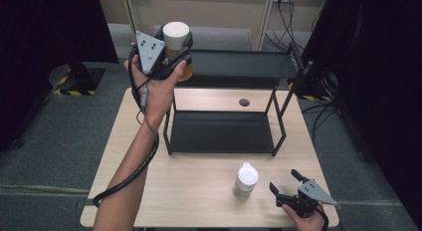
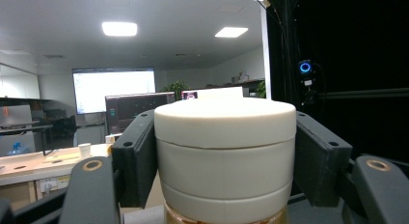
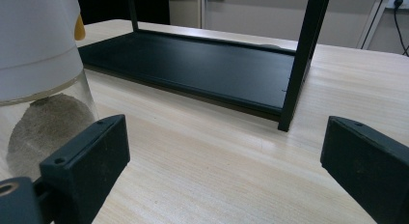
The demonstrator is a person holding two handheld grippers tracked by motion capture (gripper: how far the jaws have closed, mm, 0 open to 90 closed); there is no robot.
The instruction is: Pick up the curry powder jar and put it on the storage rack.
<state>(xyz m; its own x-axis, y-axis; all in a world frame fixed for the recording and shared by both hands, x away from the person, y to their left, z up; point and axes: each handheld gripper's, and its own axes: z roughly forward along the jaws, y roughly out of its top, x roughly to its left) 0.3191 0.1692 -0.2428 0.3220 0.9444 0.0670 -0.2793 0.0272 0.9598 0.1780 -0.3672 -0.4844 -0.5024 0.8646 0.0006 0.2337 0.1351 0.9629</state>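
Fingers (image 2: 135, 161) of left gripper (image 1: 171, 48) clamp a white-capped jar (image 1: 176, 36) above the rack (image 1: 239, 66); right gripper (image 1: 289, 183) released over wooden surface (image 1: 199, 183).

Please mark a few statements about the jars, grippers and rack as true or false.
1. The left gripper holds a white-lidded jar. True.
2. That jar stands on the table. False: it is lifted near the black rack's top shelf.
3. The right gripper is open. True.
4. The right gripper clamps the second jar. False: that jar stands free on the table, beside its jaws.
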